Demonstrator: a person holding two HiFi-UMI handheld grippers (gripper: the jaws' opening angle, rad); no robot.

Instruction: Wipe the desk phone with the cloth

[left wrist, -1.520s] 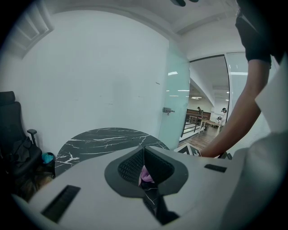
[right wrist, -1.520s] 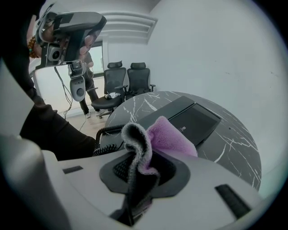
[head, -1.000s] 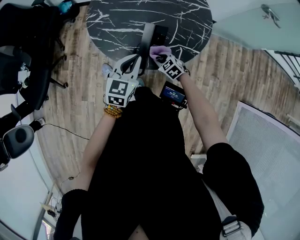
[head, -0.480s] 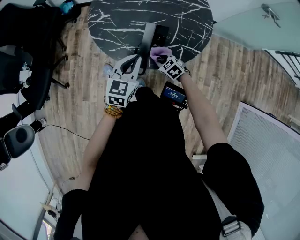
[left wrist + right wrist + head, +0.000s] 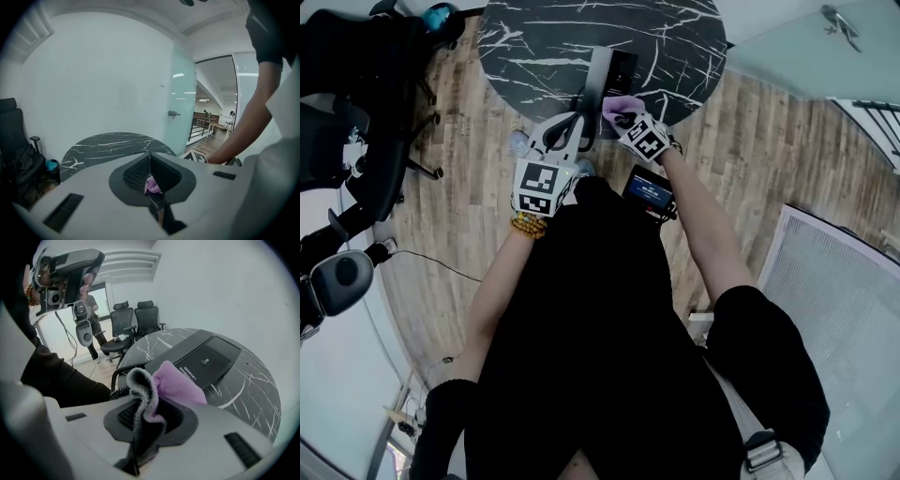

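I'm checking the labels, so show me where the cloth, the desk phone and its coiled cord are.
cloth (image 5: 180,380): right gripper view, on its purple fold.
desk phone (image 5: 206,356): right gripper view, on its flat dark panel.
coiled cord (image 5: 118,380): right gripper view, on the coils left of the cloth.

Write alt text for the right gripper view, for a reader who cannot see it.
The right hand-held gripper is shut on a purple cloth, in front of a black desk phone on a round black marble table. A coiled cord lies left; office chairs stand behind.
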